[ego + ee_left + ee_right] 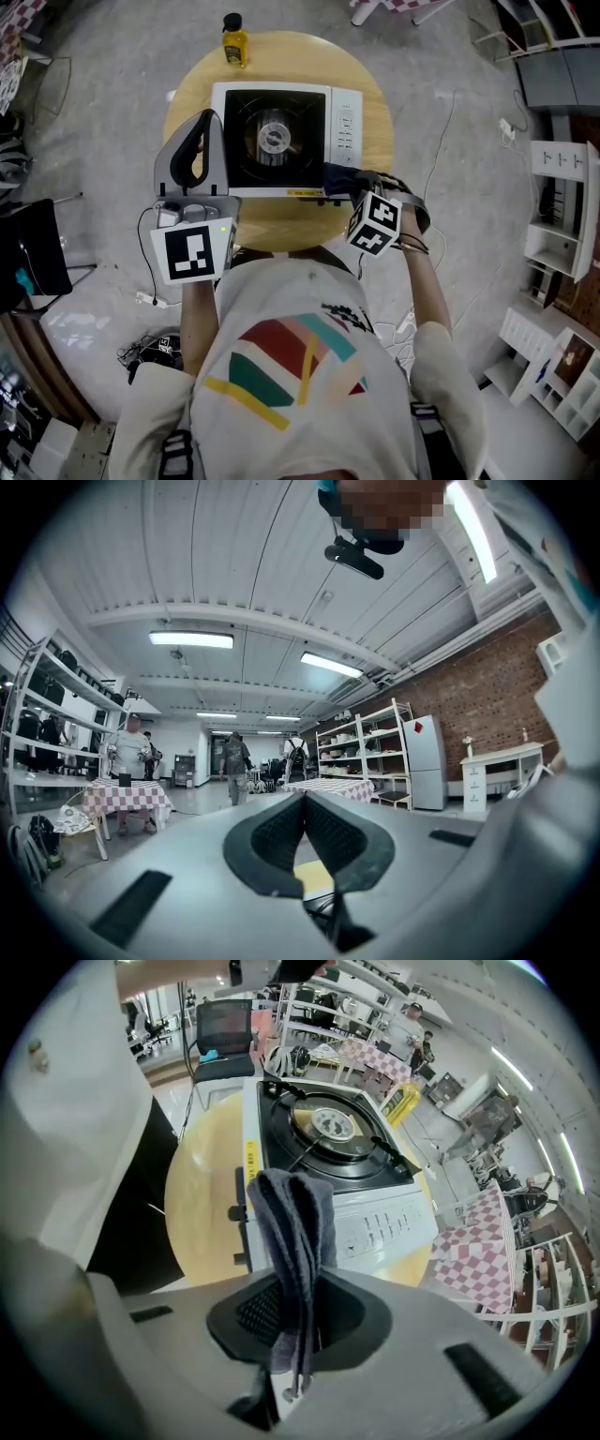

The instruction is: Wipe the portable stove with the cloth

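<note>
Cloth (292,1227) hung pinched in the closed jaws of the right gripper (298,1312), just off the near edge of the portable stove (281,141). The left gripper (302,808) pointed upward, jaws together, seemingly empty. The portable stove sat on a round table (375,122), with a yellow bottle (234,42) beyond.

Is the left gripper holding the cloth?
No, the left gripper has jaws shut together, empty; the cloth is pinched in the right gripper.

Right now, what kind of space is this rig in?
Likely a shared lab or workshop hall, not a kitchen: brick wall, open shelving racks, checkered-cloth tables, with the portable stove on a round wooden table.
</note>
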Tool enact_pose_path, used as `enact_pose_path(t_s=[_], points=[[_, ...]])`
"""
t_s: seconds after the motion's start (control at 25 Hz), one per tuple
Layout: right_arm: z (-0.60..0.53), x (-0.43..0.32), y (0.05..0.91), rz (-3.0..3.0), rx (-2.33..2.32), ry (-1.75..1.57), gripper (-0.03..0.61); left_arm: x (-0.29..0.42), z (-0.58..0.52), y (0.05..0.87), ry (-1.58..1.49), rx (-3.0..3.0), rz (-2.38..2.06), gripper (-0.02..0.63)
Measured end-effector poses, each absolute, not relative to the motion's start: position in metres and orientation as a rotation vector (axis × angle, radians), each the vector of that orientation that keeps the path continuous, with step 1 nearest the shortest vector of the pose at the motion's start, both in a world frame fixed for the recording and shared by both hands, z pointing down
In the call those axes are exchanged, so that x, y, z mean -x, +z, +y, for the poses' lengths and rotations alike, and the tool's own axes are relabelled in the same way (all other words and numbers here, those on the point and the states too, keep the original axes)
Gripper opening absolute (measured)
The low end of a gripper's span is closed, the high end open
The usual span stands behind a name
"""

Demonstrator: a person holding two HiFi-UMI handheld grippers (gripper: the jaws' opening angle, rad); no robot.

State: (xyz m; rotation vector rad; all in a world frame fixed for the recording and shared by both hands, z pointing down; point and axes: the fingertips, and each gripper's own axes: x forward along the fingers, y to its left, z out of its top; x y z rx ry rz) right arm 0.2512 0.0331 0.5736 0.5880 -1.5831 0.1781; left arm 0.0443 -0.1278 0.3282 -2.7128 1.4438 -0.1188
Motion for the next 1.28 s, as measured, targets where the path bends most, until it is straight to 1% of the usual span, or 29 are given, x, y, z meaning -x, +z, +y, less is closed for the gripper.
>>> enact_pose_path(t_s=[0.16, 0.32, 0.68, 0.84, 0.92, 1.12, 1.28], points=[[0.052, -0.247, 0.573, -1.586, -0.548, 0.211, 0.034, -0.045, -0.129, 0.326, -0.105, 2.711, 1.437, 0.005], [0.066, -0.241, 0.573, -1.604, -0.535, 0.231, 0.034, -0.046, -0.132, 0.312, -0.005, 2.694, 1.474, 0.005], [0.075, -0.237, 0.572, -1.668, -0.511, 0.270, 0.034, -0.051, -0.121, 0.310, -0.025, 2.671, 1.516, 0.005], [0.073, -0.238, 0.560, -1.729, -0.558, 0.310, 0.034, -0.036, -0.115, 0.295, 0.135, 2.728, 1.624, 0.005], [0.071, -0.235, 0.546, -1.746, -0.562, 0.277, 0.034, -0.024, -0.116, 0.292, 0.153, 2.691, 1.654, 0.005], [0.068, -0.162, 0.502, -1.912, -0.582, 0.231, 0.034, 0.013, -0.126, 0.289, 0.106, 2.618, 1.644, 0.005], [0.036, -0.083, 0.501, -1.993, -0.609, 0.208, 0.034, 0.053, -0.137, 0.284, 0.110, 2.607, 1.645, 0.005]])
